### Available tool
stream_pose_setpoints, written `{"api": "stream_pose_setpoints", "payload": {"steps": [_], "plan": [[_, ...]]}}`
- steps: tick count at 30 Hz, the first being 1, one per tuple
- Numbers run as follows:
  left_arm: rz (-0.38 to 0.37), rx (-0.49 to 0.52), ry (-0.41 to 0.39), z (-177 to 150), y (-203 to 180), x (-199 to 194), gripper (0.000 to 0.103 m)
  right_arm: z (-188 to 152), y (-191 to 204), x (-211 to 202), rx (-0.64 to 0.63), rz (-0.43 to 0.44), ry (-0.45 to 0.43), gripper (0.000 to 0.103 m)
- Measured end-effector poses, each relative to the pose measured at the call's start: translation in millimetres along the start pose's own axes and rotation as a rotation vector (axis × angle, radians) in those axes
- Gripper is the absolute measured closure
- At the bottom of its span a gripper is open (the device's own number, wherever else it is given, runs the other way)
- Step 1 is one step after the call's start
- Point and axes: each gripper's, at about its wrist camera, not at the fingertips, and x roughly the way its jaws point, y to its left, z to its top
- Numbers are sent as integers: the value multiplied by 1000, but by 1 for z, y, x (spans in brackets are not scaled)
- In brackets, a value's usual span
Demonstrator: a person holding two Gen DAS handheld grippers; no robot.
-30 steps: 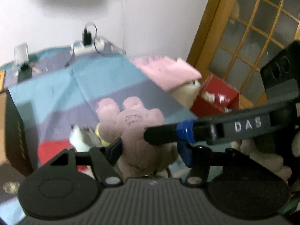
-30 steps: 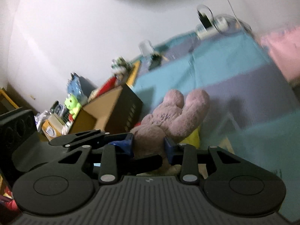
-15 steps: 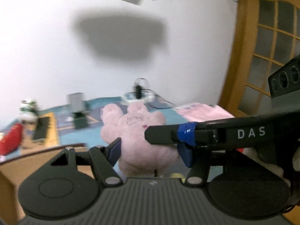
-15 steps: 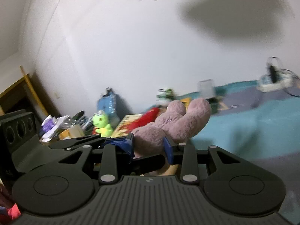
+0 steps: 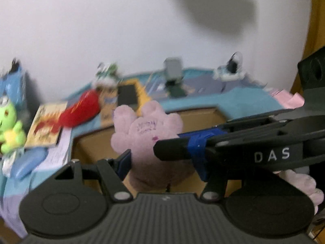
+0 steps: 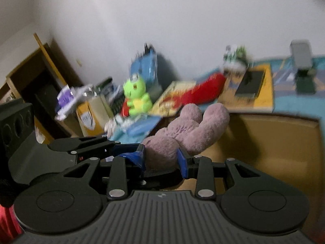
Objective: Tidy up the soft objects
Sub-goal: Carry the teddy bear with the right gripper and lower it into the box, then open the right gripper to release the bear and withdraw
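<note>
We grip the pink plush toy (image 5: pixel 148 142) with both tools, left tool (image 5: pixel 162 162) and right tool (image 6: pixel 161 158) each clenched on its body, sharing the floppy weight above the open cardboard box (image 6: pixel 274 140), likely its destination. A second ago it lay on the striped bedspread (image 5: pixel 233 99); now it hangs lifted, box below.

Left gripper (image 5: pixel 162 162) is clamping the pink plush toy (image 5: pixel 146 134) over the open cardboard box (image 5: pixel 205 113). Right gripper (image 5: pixel 172 150) is crossing in from the right, gripping the same toy. Red plush (image 5: pixel 81 109) and green frog plush (image 5: pixel 10 128) are sitting left of the box.
</note>
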Motion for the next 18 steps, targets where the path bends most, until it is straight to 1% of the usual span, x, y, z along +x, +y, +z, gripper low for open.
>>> {"api": "stream_pose_setpoints", "payload": {"steps": [4, 7, 9, 11, 12, 13, 15, 18], "plan": [[29, -37, 89, -19, 32, 23, 42, -10, -3, 36, 64, -11, 86, 86], [44, -55, 148, -29, 44, 37, 43, -16, -2, 60, 103, -41, 147, 86], [51, -51, 172, -35, 47, 36, 45, -19, 0, 70, 118, -49, 174, 86], [56, -32, 176, -37, 46, 35, 45, -21, 1, 76, 124, -51, 190, 85], [60, -24, 179, -38, 46, 34, 40, -22, 2, 78, 131, -51, 200, 84], [64, -18, 181, -39, 46, 33, 33, -22, 1, 78, 144, -50, 212, 83], [73, -16, 182, -41, 47, 32, 30, -22, -1, 78, 171, -40, 224, 83], [71, -35, 175, -40, 49, 28, 27, -19, 1, 67, 194, -30, 205, 83]]}}
